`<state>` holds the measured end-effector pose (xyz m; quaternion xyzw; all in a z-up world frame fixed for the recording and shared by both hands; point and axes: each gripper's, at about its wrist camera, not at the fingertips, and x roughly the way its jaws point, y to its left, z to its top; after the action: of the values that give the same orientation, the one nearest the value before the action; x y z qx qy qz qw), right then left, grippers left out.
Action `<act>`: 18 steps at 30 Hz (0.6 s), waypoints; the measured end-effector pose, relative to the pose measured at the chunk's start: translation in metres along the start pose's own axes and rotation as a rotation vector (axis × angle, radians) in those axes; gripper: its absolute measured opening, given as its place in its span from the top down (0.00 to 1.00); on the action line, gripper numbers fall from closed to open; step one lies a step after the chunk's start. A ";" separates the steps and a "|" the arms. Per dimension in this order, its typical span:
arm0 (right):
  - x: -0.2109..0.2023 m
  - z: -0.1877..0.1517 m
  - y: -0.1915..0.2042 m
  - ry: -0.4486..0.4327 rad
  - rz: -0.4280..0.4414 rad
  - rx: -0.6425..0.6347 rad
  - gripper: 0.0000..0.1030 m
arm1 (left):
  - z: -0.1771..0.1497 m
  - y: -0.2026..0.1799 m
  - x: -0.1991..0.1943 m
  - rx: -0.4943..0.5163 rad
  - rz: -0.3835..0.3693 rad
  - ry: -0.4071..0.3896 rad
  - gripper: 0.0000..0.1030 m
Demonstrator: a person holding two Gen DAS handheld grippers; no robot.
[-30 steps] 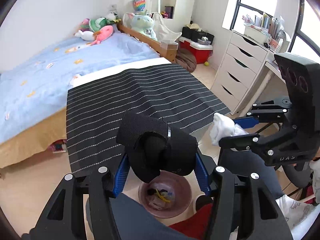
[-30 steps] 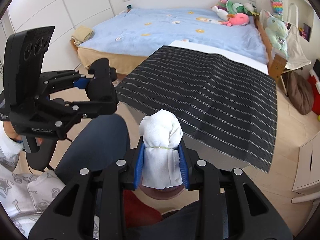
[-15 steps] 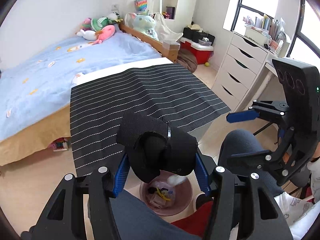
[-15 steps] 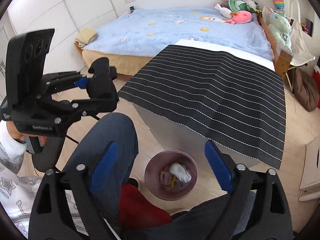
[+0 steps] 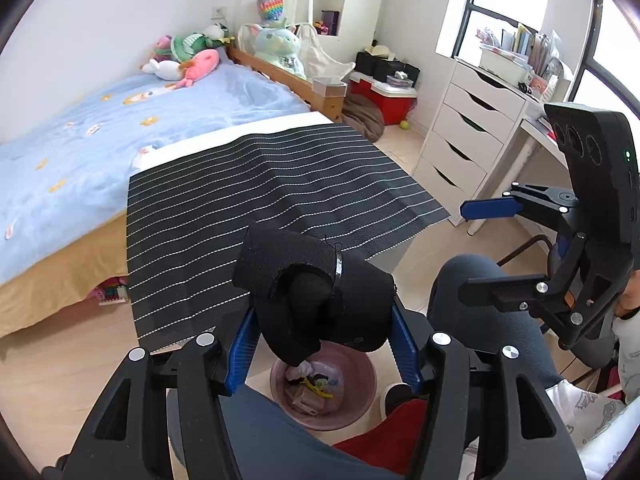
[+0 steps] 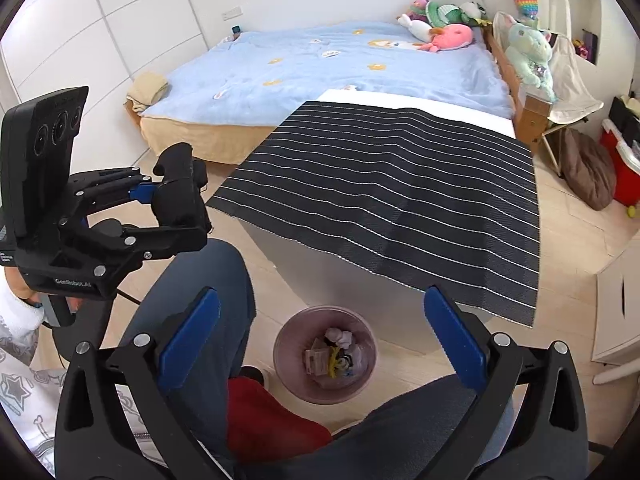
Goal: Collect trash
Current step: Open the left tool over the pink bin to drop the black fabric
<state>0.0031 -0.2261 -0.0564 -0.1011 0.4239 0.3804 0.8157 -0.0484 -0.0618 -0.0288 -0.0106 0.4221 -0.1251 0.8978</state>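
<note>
My left gripper (image 5: 322,344) is shut on a black rolled cloth bundle (image 5: 316,292) and holds it right above the pink waste bin (image 5: 370,380) on the floor. The right wrist view shows that same gripper (image 6: 180,204) with the bundle (image 6: 178,184) at the left. My right gripper (image 6: 322,300) hangs over the bin (image 6: 284,344); its jaws are opening wide and nothing is between them. A white cloth bundle (image 6: 339,337) lies inside the bin on other scraps. From the left wrist view the right gripper (image 5: 464,252) appears at the right, blue pads far apart.
A low table under a black striped cloth (image 6: 392,200) stands just behind the bin. A person's legs in blue trousers (image 6: 200,300) flank the bin, with a red item (image 6: 264,416) between them. The bed (image 6: 320,64) lies beyond, and white drawers (image 5: 468,132) stand at the right.
The right gripper opened and let go of the white bundle, which fell into the bin. The left gripper kept still with the black bundle.
</note>
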 end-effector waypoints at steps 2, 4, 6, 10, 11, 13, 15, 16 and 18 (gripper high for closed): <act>-0.002 0.000 -0.002 0.001 -0.020 0.006 0.03 | -0.001 -0.003 0.001 0.008 -0.008 0.002 0.44; -0.006 -0.001 -0.003 -0.009 -0.031 0.012 0.03 | -0.001 -0.007 0.001 0.015 -0.015 0.005 0.43; -0.010 -0.001 -0.006 -0.021 -0.038 0.023 0.03 | -0.002 -0.010 0.002 0.021 -0.022 0.009 0.43; -0.015 -0.001 -0.013 -0.037 -0.051 0.044 0.03 | -0.003 -0.015 0.002 0.036 -0.031 0.013 0.43; -0.016 -0.001 -0.014 -0.040 -0.054 0.047 0.03 | -0.002 -0.016 0.002 0.039 -0.034 0.013 0.43; -0.017 0.000 -0.016 -0.046 -0.057 0.056 0.03 | -0.002 -0.018 0.002 0.046 -0.038 0.014 0.43; -0.019 0.000 -0.017 -0.051 -0.058 0.061 0.03 | -0.001 -0.019 0.003 0.054 -0.040 0.018 0.43; -0.020 0.000 -0.017 -0.053 -0.059 0.062 0.03 | -0.001 -0.020 0.003 0.058 -0.042 0.019 0.43; -0.022 0.000 -0.017 -0.057 -0.058 0.065 0.03 | -0.001 -0.022 0.003 0.062 -0.051 0.013 0.31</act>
<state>0.0073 -0.2494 -0.0427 -0.0760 0.4093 0.3455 0.8410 -0.0524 -0.0837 -0.0291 0.0076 0.4234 -0.1609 0.8915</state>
